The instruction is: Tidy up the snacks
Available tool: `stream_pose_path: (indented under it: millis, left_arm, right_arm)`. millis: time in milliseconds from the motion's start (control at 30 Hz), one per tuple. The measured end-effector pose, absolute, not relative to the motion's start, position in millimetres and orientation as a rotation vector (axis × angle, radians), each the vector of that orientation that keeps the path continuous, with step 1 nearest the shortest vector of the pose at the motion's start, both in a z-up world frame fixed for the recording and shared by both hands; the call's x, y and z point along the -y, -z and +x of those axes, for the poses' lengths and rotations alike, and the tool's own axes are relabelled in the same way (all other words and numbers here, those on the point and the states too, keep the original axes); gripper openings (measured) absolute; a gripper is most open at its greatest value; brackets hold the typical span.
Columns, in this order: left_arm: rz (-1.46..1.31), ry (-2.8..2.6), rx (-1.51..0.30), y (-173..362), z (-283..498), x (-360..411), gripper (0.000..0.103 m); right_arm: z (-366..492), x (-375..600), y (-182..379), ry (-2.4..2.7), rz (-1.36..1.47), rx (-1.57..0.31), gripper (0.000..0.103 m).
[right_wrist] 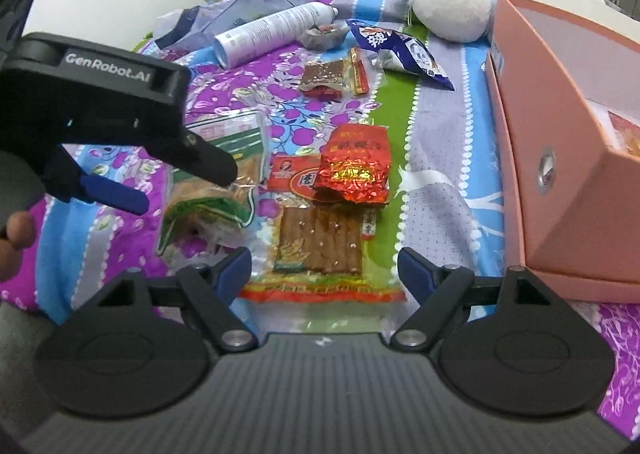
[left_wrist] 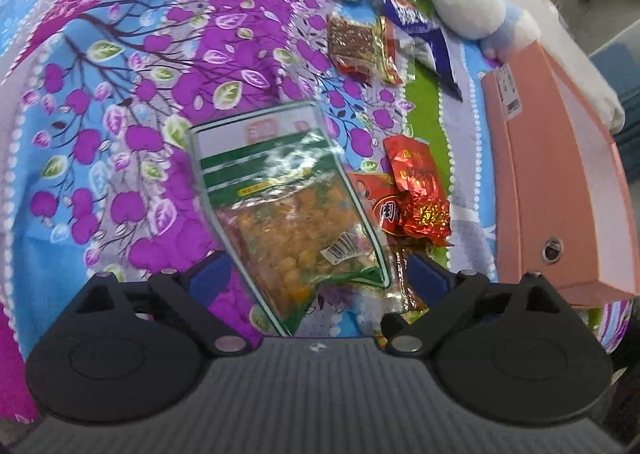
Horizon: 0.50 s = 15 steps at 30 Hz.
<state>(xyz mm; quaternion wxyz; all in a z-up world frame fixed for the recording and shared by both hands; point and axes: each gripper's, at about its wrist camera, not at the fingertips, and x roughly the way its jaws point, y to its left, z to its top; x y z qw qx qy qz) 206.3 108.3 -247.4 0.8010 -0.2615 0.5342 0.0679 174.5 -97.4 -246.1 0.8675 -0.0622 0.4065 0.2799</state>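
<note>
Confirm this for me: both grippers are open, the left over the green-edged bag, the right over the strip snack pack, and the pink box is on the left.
One slip: the pink box is on the right, as both wrist views show. The rest holds: left gripper open over the green-edged bag, right gripper open over the strip snack pack.

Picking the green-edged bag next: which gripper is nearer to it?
Left. The left gripper hangs open right over the green-edged bag, fingers either side of it. The right gripper is open beside it, over the brown strip pack.

Black tongs (right_wrist: 325,272), blue pads (right_wrist: 236,268), GenRobot.AI lettering
</note>
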Motion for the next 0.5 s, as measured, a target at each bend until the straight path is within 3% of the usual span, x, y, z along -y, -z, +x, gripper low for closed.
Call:
stream_pose_path:
  millis: [500]
  left_arm:
    - [-0.457,-0.184,-1.194,265.5,230.3,-92.1,0.095]
  right_arm:
    - [188.5,83.8,270.7,-0.623,-0.183,-0.893,0.085]
